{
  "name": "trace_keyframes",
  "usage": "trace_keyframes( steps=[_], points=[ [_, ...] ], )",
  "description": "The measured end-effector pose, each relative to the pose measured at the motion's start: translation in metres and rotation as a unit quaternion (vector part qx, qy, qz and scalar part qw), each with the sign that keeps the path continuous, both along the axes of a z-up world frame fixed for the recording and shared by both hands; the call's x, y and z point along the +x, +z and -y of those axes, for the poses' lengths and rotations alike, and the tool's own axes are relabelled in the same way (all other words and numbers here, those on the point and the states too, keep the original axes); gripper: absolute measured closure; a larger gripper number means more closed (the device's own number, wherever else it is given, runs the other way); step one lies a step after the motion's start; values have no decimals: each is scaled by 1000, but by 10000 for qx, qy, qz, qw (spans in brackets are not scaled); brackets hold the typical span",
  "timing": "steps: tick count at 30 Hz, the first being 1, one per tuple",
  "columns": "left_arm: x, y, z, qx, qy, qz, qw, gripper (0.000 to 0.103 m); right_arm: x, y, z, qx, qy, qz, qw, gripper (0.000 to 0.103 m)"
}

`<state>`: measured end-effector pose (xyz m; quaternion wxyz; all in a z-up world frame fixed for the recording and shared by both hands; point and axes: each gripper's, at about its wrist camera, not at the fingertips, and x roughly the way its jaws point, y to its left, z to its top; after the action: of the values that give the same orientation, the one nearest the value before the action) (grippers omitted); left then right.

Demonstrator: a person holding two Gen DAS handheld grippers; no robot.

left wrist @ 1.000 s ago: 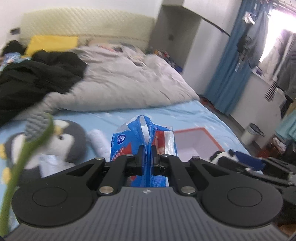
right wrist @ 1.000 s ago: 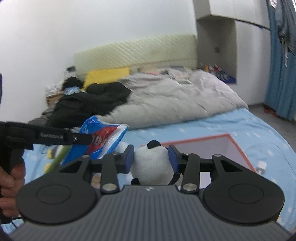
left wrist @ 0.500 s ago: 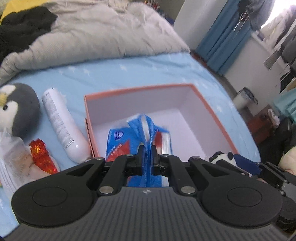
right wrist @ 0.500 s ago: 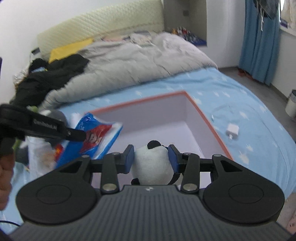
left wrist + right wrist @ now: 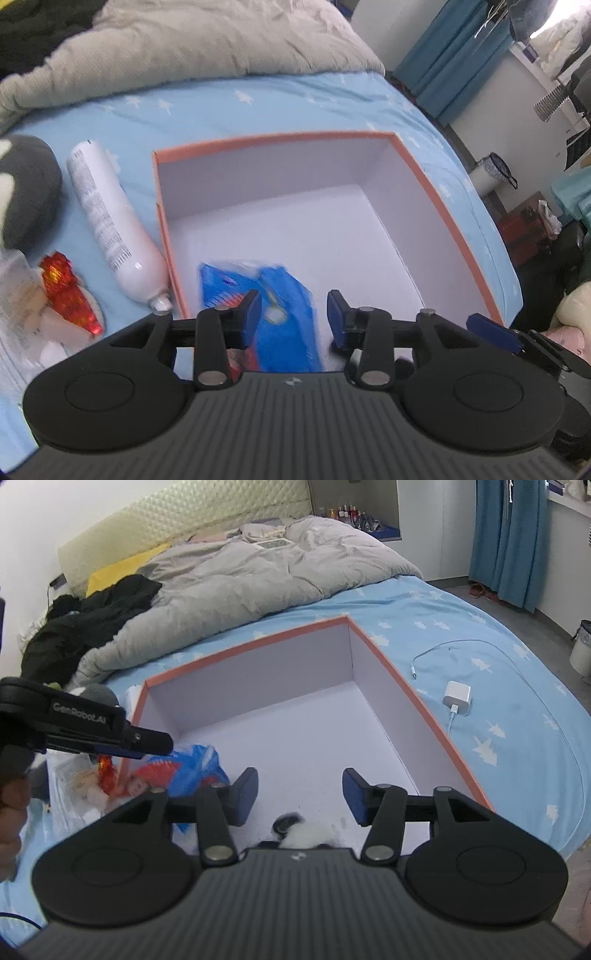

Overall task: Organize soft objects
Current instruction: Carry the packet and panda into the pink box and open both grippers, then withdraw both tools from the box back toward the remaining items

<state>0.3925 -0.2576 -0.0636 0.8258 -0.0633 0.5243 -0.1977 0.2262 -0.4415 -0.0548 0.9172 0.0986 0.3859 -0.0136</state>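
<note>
Left wrist view shows the blue packet lying on the white floor of the box, in the near left corner, blurred so that its print cannot be read. The left gripper hangs over it with its jaws apart; they have just been opening, and the packet lies below and between the pads without being pressed. In the right wrist view the same packet shows red and white patches beside the blue, but no words are legible. The toy panda lies on the box floor close under the right gripper, only its white fur and one black ear showing above the gripper's body. That gripper's jaws have also just been opening; the pads stand clear of the panda on both sides.

The box has an orange rim and sits on a light blue sheet with white tree shapes. Just beside its left wall lies a white tube with fine black print too small to read, then a shiny red wrapper and a grey plush penguin. The side of the left gripper carries the lettering "GenRobot.AI". A white charger and its cable lie on the sheet to the right of the box
</note>
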Motion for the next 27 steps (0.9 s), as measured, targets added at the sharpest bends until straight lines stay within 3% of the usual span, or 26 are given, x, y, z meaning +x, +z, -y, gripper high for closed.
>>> trace_keyframes(
  steps=[9,18,27],
  points=[
    [-40,48,-25,110,-148,1084,9939,58,-20,29,-14,90,130,749,9971,50],
    [-106,64,-61,257,-151,1897,9814,58,-51,48,-56,26,473,1419,9887,49],
    [-160,52,-110,302,200,2044,9782,58,-76,50,-98,0,826,1746,9812,49]
  ],
)
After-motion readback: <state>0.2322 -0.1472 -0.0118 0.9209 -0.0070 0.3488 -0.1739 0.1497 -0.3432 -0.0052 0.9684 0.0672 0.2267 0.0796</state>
